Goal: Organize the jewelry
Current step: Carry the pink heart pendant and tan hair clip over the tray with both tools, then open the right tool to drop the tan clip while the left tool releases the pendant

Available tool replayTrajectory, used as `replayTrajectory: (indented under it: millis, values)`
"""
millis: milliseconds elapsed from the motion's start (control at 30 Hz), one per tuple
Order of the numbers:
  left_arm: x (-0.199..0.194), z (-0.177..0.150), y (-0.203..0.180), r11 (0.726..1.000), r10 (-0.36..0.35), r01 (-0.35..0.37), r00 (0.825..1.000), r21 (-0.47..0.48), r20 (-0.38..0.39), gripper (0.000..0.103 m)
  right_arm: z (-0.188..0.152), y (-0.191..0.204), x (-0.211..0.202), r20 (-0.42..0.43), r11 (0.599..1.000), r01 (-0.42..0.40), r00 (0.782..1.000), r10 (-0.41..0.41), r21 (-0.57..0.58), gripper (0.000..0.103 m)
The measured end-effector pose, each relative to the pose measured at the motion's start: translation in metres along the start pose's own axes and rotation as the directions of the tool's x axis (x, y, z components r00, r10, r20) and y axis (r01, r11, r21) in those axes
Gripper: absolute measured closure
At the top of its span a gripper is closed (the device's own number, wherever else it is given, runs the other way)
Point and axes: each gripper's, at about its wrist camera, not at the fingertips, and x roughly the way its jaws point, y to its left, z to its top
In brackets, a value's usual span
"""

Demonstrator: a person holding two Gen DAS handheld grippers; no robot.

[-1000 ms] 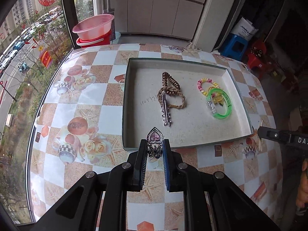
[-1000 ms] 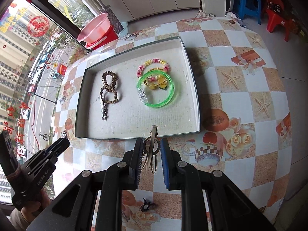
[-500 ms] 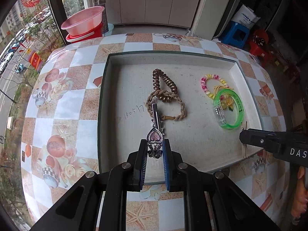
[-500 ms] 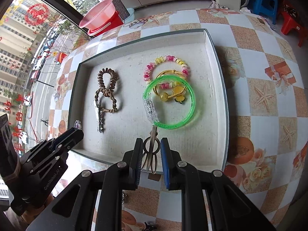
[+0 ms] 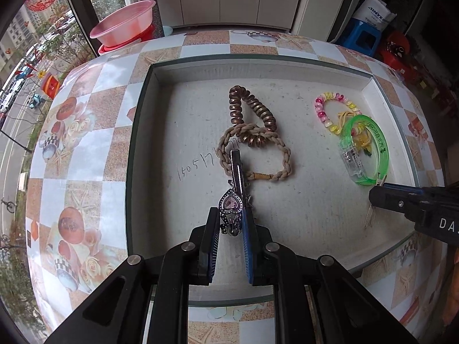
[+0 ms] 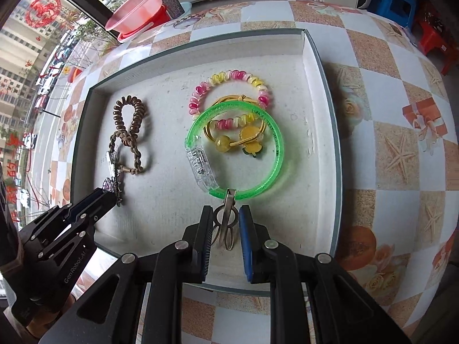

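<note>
Both grippers have moved from the tray's (image 5: 287, 58) near rim to over its floor, left gripper (image 5: 231, 223) clamped on the brooch (image 5: 230, 205), right gripper (image 6: 225, 223) on the clip (image 6: 226, 218) at six o'clock of the bangle (image 6: 274, 154), so release looks imminent.

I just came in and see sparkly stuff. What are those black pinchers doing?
A person holds two grippers over a tray of jewelry. The left gripper pinches a heart clip above the silver clip by the rope bracelet. The right gripper pinches a metal clip whose tip is at the green bangle. Neither clip has been let go.
</note>
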Motion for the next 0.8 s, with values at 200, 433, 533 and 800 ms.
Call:
replayTrajectory:
  millis: [200, 433, 533, 800]
  values:
    - [0.0, 0.003, -0.003, 0.999, 0.028, -0.028, 0.999, 0.014, 0.018, 0.075, 0.01, -0.007, -0.002, 0.013, 1.0, 0.005, 1.0, -0.005, 0.009, 0.083]
    - [-0.002, 0.001, -0.005, 0.999, 0.046, -0.046, 0.999, 0.011, 0.012, 0.075, 0.005, -0.008, -0.001, 0.004, 1.0, -0.019, 1.0, 0.019, 0.008, 0.082]
    - [-0.006, 0.0, -0.007, 0.998, 0.057, -0.057, 0.998, 0.023, 0.019, 0.075, 0.003, -0.008, -0.001, -0.002, 1.0, -0.026, 1.0, 0.026, 0.007, 0.077]
    - [-0.022, 0.001, -0.007, 0.998, 0.053, -0.054, 0.997, 0.013, 0.051, 0.074, -0.001, -0.009, -0.018, 0.037, 0.997, -0.063, 0.997, 0.061, 0.033, 0.055]
